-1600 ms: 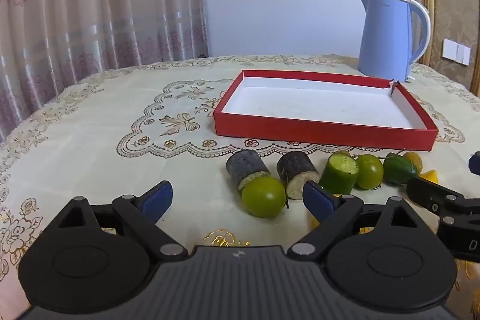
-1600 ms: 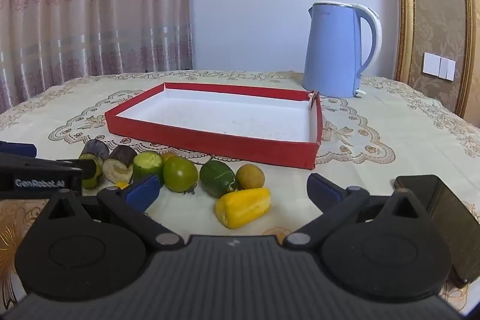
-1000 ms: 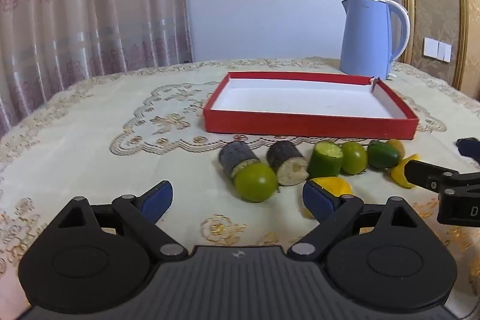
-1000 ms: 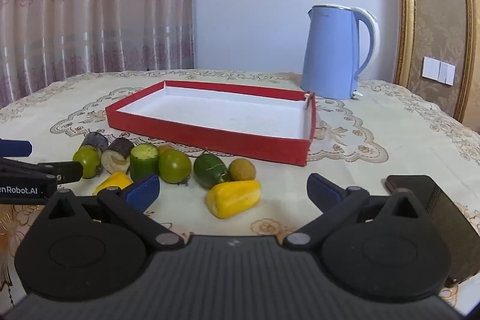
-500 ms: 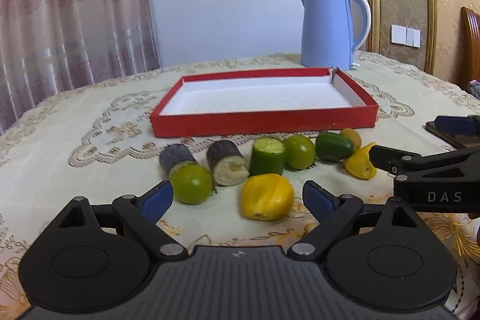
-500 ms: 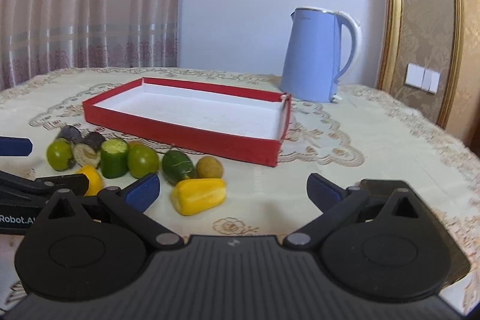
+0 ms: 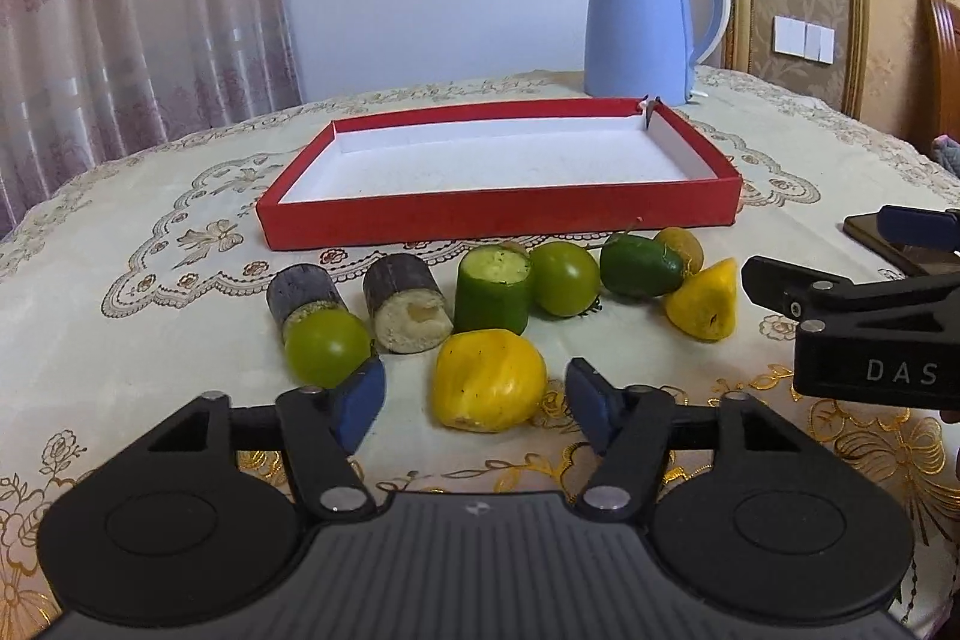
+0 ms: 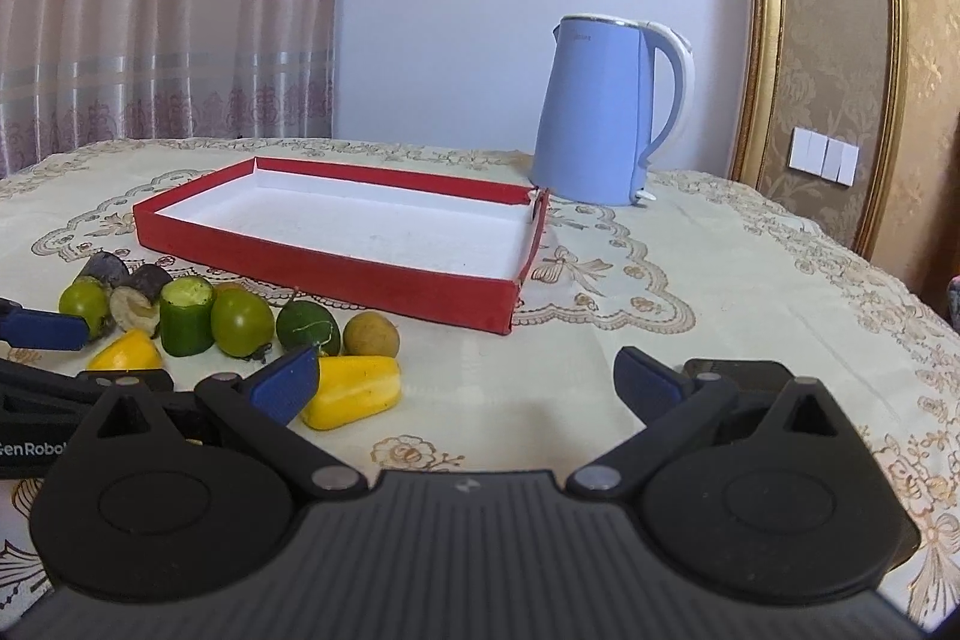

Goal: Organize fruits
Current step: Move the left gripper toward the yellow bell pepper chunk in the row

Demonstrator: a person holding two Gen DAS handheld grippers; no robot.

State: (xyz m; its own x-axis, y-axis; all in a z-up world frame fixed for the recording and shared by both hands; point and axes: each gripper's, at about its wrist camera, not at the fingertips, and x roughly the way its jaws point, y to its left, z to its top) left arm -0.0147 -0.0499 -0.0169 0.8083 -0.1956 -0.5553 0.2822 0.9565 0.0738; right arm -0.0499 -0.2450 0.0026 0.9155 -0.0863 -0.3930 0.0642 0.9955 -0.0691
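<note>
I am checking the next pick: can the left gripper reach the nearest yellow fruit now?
Probably yes. The left gripper is open, and the yellow fruit lies just ahead between its fingers with nothing in the way.

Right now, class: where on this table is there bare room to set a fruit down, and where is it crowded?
The red tray holds nothing. Bare cloth lies between its right wall and the kettle, and left of the dark cut pieces. The fruit row before the tray's front wall is crowded.

Nine fruits [image 7: 489, 379] (one tray [image 7: 498, 223])

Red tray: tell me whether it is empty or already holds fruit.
Empty. The red tray shows only its bare white floor in both views; every fruit, such as the yellow fruit, lies on the tablecloth in front of it.
</note>
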